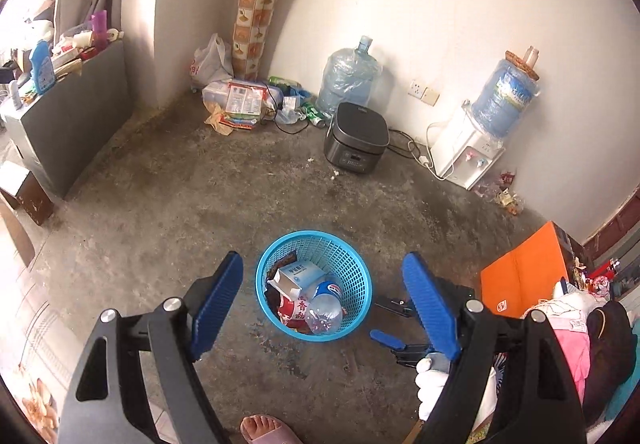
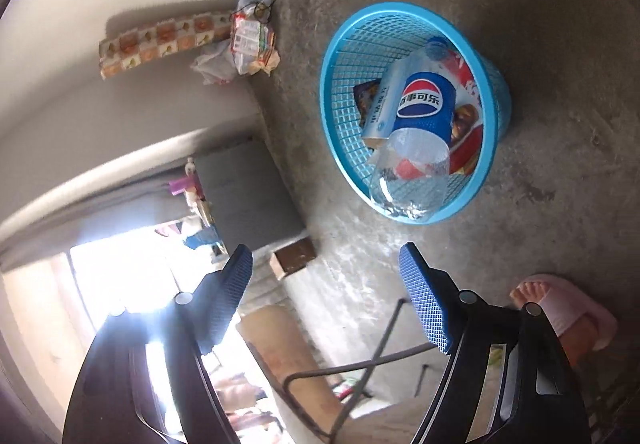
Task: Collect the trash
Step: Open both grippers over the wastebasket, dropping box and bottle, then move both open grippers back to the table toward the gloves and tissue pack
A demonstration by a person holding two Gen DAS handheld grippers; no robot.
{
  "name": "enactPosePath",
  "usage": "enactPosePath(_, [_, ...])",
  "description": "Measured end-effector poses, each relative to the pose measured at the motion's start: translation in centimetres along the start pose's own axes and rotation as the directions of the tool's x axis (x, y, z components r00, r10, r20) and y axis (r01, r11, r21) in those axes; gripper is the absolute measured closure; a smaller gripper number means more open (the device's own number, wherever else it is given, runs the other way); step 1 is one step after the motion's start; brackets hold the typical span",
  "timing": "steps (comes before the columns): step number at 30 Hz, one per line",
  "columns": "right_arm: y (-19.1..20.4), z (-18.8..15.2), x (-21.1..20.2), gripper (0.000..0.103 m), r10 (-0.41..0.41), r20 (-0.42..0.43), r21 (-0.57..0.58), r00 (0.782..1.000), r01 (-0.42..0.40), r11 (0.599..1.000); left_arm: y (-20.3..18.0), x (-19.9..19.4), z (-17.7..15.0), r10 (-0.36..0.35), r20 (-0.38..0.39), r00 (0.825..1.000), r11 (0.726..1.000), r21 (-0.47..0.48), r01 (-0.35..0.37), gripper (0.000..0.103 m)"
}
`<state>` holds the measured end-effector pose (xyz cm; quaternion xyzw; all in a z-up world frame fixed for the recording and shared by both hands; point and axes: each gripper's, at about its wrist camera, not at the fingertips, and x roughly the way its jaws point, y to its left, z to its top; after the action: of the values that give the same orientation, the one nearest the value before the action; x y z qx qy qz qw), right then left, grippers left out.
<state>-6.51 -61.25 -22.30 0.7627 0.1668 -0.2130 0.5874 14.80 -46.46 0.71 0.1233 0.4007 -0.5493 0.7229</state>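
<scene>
A blue mesh basket stands on the concrete floor and shows in the right wrist view too. It holds a clear Pepsi bottle, a white and blue carton and red wrappers. My left gripper is open and empty, held above the basket. My right gripper is open and empty, just short of the basket; it also shows in the left wrist view, right of the basket.
A litter pile lies in the far corner by a tall patterned box. A water jug, a black cooker and a water dispenser line the wall. An orange box stands right. A foot is near.
</scene>
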Motion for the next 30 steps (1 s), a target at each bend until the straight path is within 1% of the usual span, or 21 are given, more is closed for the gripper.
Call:
enactPosePath(1, [0.9,-0.7,-0.4,0.031,-0.026,0.007,-0.059,1.0,0.027,0.998,0.2,-1.3,-0.4,0.011,0.02,1.0,1.0,-0.002,-0.011,0.023])
enactPosePath(3, [3.2,-2.1,-1.2,0.031,-0.073,0.034,-0.19,0.997,0.078,0.979,0.5,-3.9,-1.4,0.037,0.069,0.997,0.999,-0.007,-0.037,0.023])
enactPosePath(6, [7.0,-4.5,-2.3,0.031,-0.113,0.095,-0.379,0.989,0.141,0.915,1.3,-8.1,-3.3,0.097,0.155,0.983,0.995,-0.023,-0.094,0.02])
enactPosePath(9, [10.2,-7.2,-3.1,0.031,-0.121,0.136,-0.53,0.983,0.175,0.83,2.7,-12.3,-5.2,0.155,0.237,0.959,0.988,-0.049,-0.147,0.019])
enactPosePath(11, [11.7,-8.9,-3.1,0.031,-0.121,0.135,-0.601,0.984,0.178,0.779,3.7,-15.1,-6.5,0.213,0.293,0.932,0.977,-0.074,-0.2,0.019])
enactPosePath(12, [12.4,-9.7,-3.0,0.031,-0.12,0.124,-0.63,0.985,0.171,0.757,4.2,-16.5,-7.0,0.233,0.312,0.921,0.972,-0.089,-0.215,0.019])
enactPosePath(13, [12.8,-10.6,-3.0,0.031,-0.12,0.112,-0.655,0.986,0.164,0.738,4.8,-17.8,-7.7,0.252,0.327,0.911,0.967,-0.111,-0.228,0.019])
enactPosePath(16, [13.9,-12.9,-2.4,0.031,-0.12,0.066,-0.71,0.991,0.131,0.692,6.8,-21.7,-9.3,0.285,0.358,0.889,0.956,-0.172,-0.237,0.019])
enactPosePath(20, [15.1,-15.7,-1.8,0.031,-0.118,0.007,-0.761,0.993,0.082,0.644,8.5,-25.9,-11.6,0.346,0.387,0.855,0.935,-0.223,-0.277,0.019])
enactPosePath(23, [15.7,-17.4,-1.5,0.031,-0.117,-0.035,-0.788,0.993,0.045,0.614,9.7,-28.3,-13.7,0.413,0.388,0.824,0.906,-0.264,-0.33,0.019])
enactPosePath(26, [16.6,-19.6,-1.0,0.031,-0.123,-0.074,-0.818,0.99,0.01,0.576,11.3,-30.5,-16.0,0.468,0.382,0.797,0.876,-0.318,-0.362,0.019])
enactPosePath(29, [17.2,-21.4,0.1,0.031,-0.135,-0.116,-0.844,0.984,-0.026,0.536,12.7,-32.0,-18.4,0.513,0.36,0.78,0.845,-0.375,-0.382,0.019])
enactPosePath(30, [17.4,-22.0,0.4,0.031,-0.144,-0.126,-0.853,0.982,-0.033,0.521,13.2,-32.4,-19.2,0.521,0.351,0.778,0.837,-0.391,-0.383,0.019])
